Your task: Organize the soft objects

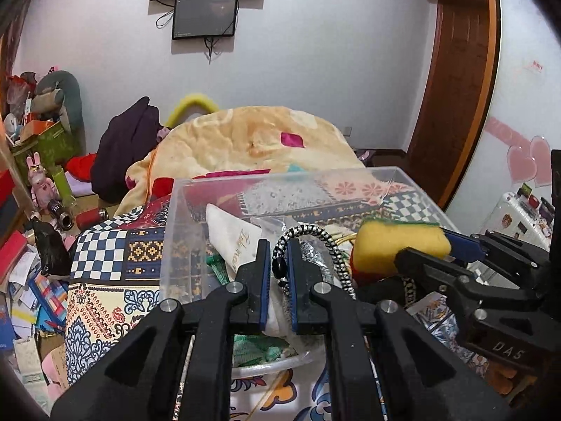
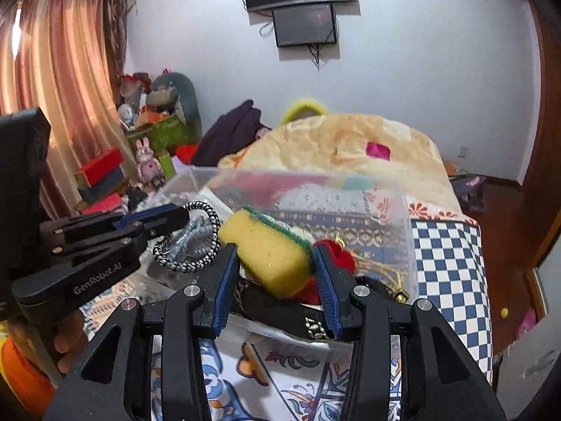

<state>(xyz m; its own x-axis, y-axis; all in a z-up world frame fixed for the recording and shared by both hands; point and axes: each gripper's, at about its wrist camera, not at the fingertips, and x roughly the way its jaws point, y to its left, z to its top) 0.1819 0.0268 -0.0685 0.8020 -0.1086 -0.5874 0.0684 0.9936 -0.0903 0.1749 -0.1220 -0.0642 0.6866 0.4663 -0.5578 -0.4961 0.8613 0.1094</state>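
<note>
A clear plastic bin [image 1: 182, 217] stands on a patterned bedspread and holds several soft things. My left gripper [image 1: 279, 251] is shut on a black-and-white braided cord [image 1: 328, 242] over the bin. My right gripper [image 2: 275, 249] is shut on a yellow sponge [image 2: 270, 249] with a green scrub side, held above the bin [image 2: 399, 210]. The sponge [image 1: 396, 242] and right gripper also show at right in the left wrist view. The left gripper [image 2: 154, 219] and the cord [image 2: 207, 217] show at left in the right wrist view. A red soft item [image 2: 342, 254] lies behind the sponge.
A white tube [image 1: 231, 235] and green cloth [image 1: 259, 349] lie in the bin. A rolled yellow blanket [image 1: 252, 140] sits behind the bin on the bed. Toys, boxes and papers crowd the floor [image 1: 31, 280] at left. A wooden door [image 1: 455, 87] is at right.
</note>
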